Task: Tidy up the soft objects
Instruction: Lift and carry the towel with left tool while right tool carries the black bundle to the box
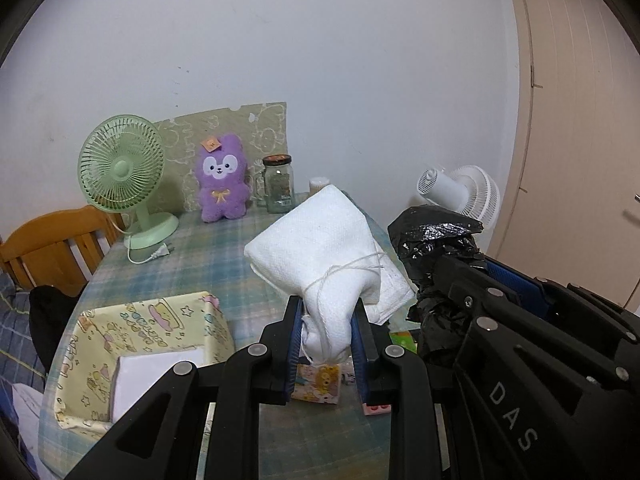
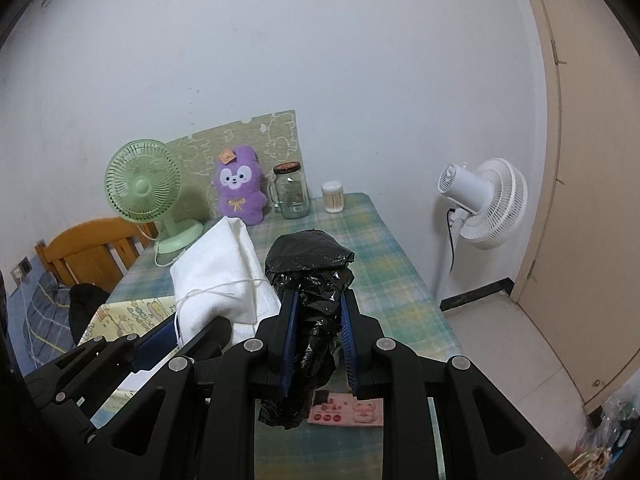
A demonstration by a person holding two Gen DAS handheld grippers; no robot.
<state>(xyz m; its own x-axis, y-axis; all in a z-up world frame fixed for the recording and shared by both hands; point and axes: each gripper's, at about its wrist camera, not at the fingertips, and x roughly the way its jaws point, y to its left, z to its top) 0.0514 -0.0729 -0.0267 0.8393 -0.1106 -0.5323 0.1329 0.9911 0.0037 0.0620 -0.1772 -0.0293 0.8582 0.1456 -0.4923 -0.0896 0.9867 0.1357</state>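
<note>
The white cloth (image 1: 320, 240) is folded and soft, with a thin string tied around it. The left tool (image 1: 328, 344) squeezes its bunched bottom end and holds it up in the air above the surface (image 1: 192, 264). Right beside it, the black plastic bag (image 2: 310, 292) is crinkly and shiny, all scrunched up. The right tool (image 2: 316, 344) pinches it tight and holds it up too. Down on the left sits a yellow cartoon box (image 1: 140, 340). At the back stand a purple plush bunny (image 1: 222, 178), a green fan (image 1: 122, 172) and a glass jar (image 1: 279, 184).
</note>
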